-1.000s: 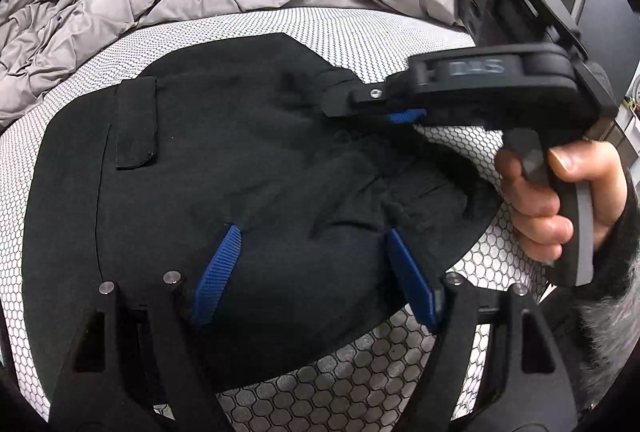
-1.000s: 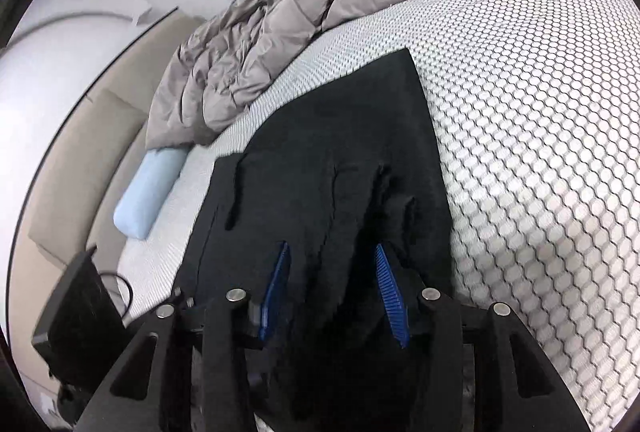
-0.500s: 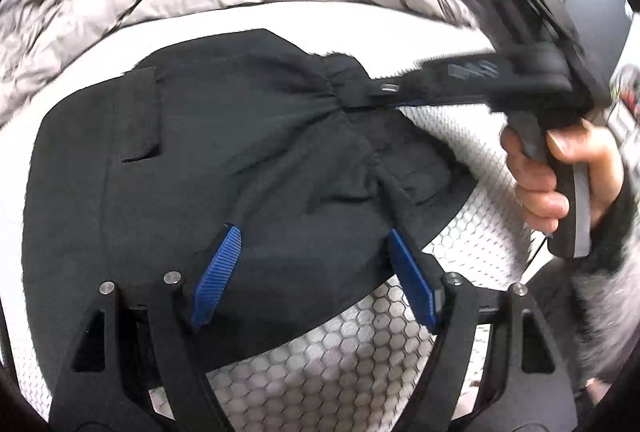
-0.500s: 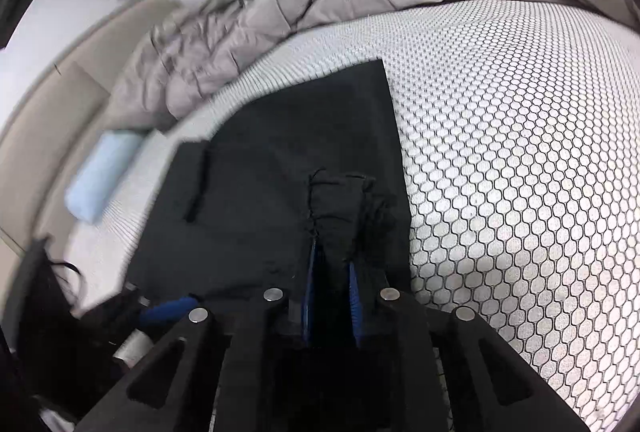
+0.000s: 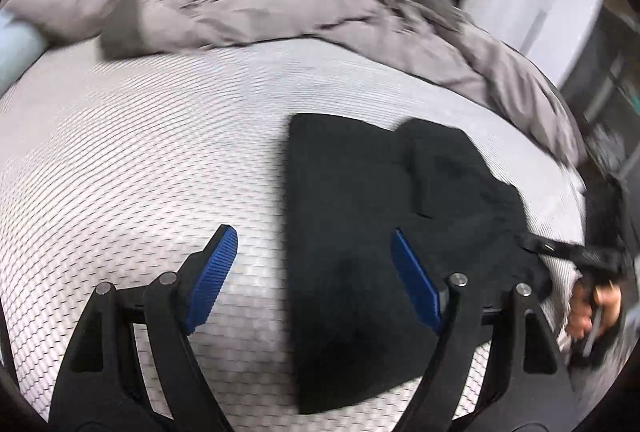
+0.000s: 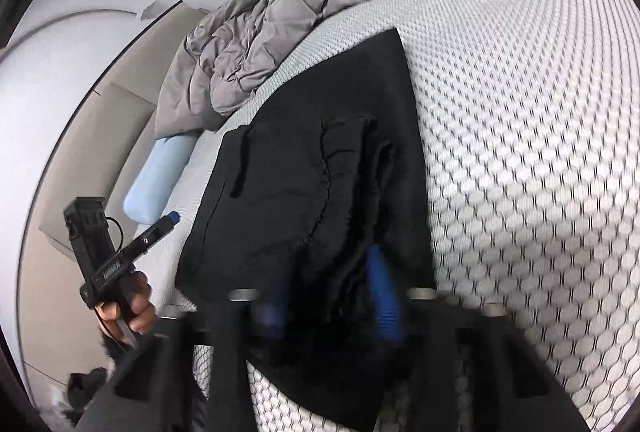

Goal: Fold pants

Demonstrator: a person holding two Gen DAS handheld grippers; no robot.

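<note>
Black pants lie partly folded on a white honeycomb-patterned mattress. My left gripper hovers over the pants' left edge, jaws wide and still opening, nothing gripped; one pad is over the mattress, the other over cloth. In the right wrist view the pants run away from my right gripper. Its blurred blue pads are closing with a bunched fold of the cloth filling the gap. The left wrist view shows the right gripper at the pants' right edge.
A rumpled grey duvet is heaped along the far side of the mattress. A light blue pillow lies left of the pants. Hands hold the gripper handles. Dark furniture stands at the far right.
My left gripper has swung left off the middle of the pants to their left edge and rolled. The right gripper stays on the bunched fold, its picture now blurred.
</note>
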